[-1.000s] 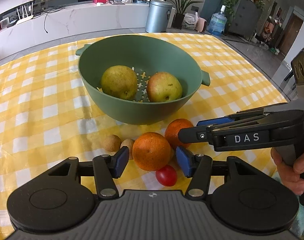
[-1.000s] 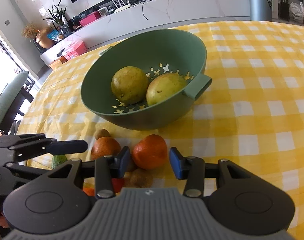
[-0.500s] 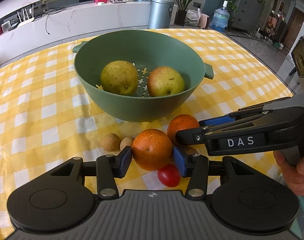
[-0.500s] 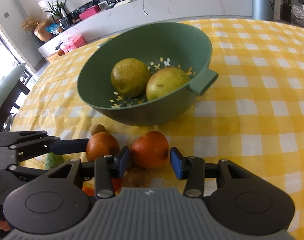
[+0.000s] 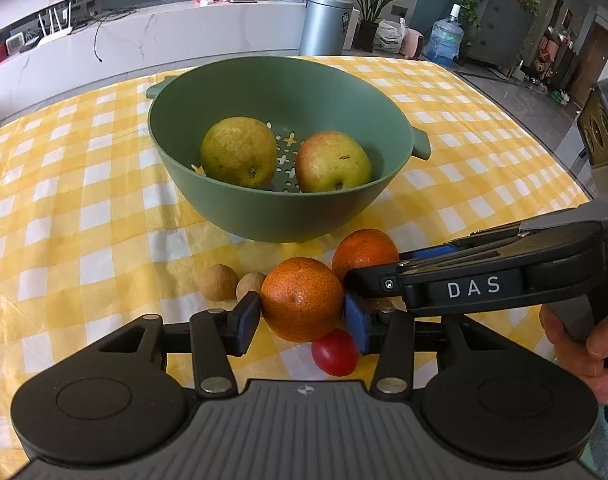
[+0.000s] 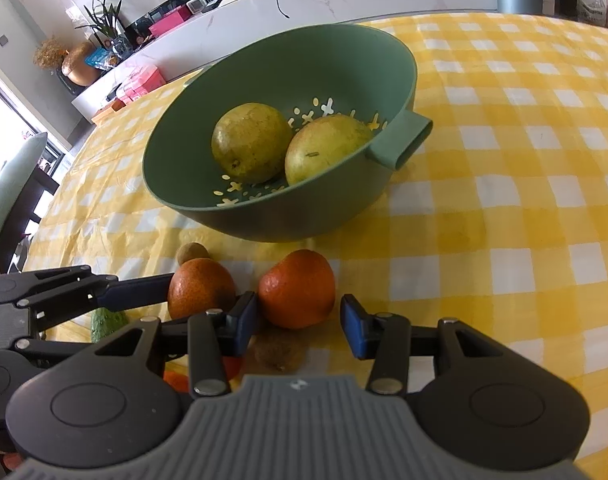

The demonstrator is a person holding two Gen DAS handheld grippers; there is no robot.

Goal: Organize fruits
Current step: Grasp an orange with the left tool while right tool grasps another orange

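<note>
A green colander bowl (image 5: 263, 216) holds a yellow-green pear (image 5: 237, 152) and an apple (image 5: 334, 162). Two oranges lie on the checked cloth in front of it. My left gripper (image 5: 301, 320) is closing on the nearer orange (image 5: 299, 300), and both blue pads touch its sides. In the right wrist view my right gripper (image 6: 299, 324) stands open around the other orange (image 6: 297, 294), with a small gap at the right pad. That orange (image 5: 364, 252) is partly hidden behind the right gripper's fingers (image 5: 368, 280).
A cherry tomato (image 5: 335, 352) and two small brown round fruits (image 5: 217, 282) lie beside the oranges. A fuzzy brown fruit (image 6: 277, 350) and a green one (image 6: 107, 322) sit near my grippers. A hand (image 5: 584, 344) holds the right gripper. The table edge runs at right.
The left gripper's pads have drawn in from well apart until they meet the nearer orange. The right gripper has shifted slightly and still straddles its orange.
</note>
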